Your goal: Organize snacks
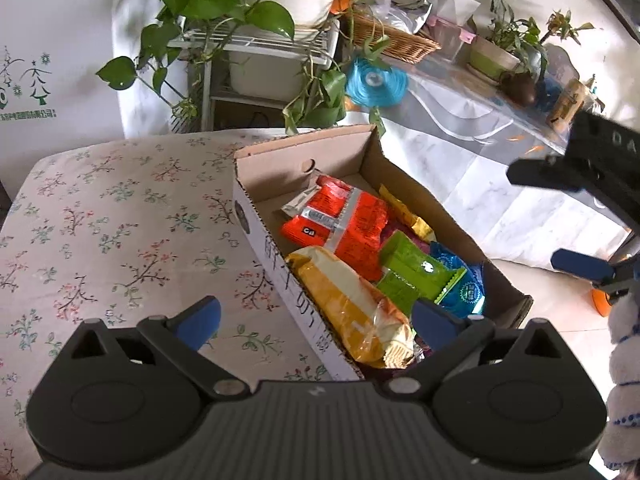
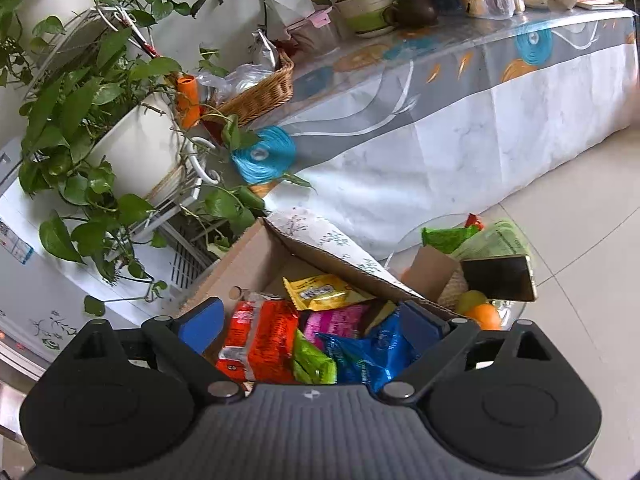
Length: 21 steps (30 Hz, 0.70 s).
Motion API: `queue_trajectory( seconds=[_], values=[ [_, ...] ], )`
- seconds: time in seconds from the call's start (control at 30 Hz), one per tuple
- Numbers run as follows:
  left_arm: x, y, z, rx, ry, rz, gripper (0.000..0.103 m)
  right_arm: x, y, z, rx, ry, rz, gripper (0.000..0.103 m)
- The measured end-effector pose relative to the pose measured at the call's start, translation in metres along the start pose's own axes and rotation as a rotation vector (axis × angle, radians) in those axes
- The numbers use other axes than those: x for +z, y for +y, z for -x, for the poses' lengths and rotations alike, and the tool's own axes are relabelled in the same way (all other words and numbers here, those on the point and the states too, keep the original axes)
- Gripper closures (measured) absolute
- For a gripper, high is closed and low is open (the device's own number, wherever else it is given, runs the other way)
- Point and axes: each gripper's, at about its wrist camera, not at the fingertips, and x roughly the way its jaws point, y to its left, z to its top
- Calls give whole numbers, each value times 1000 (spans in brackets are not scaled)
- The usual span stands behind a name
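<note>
Below L claw (image 1: 316,320), snacks box (image 1: 256,220)

Lying jumbled inside the open cardboard box (image 1: 256,216): red packet (image 1: 340,224) mid-box, yellow-white packet (image 1: 352,304) along its printed wall, green packet (image 1: 416,272) and blue packet (image 1: 464,292) beside.

Beside the long table with the grey and white cloth (image 2: 440,128) I see a wicker basket (image 2: 260,92) on its left end, a green-banded plant pot (image 2: 366,10) further along its top, and a trailing green plant on a white rack (image 2: 120,128) left of it.
</note>
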Motion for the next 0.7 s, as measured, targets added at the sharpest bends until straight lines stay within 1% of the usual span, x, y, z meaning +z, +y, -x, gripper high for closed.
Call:
queue_trajectory(
  seconds=[0.17, 0.27, 0.37, 0.53, 0.63, 0.7],
  values=[
    [-1, 3, 6, 19, 3, -8, 1, -7, -3, 7, -52, -9, 35, 5],
    [-3, 6, 9, 30, 7, -4, 1, -13, -4, 12, -94, -18, 74, 2],
    [-4, 8, 11, 41, 10, 0, 1, -18, -8, 18, -119, -22, 101, 2],
    [-1, 11, 14, 62, 5, 11, 1, -29, -8, 18, -159, 3, 150, 1],
    [1, 12, 16, 81, -5, 11, 1, -32, -4, 18, -196, -1, 209, 0],
    [3, 11, 16, 98, -10, 6, 1, -33, -4, 16, -199, 13, 229, 0]
  ],
)
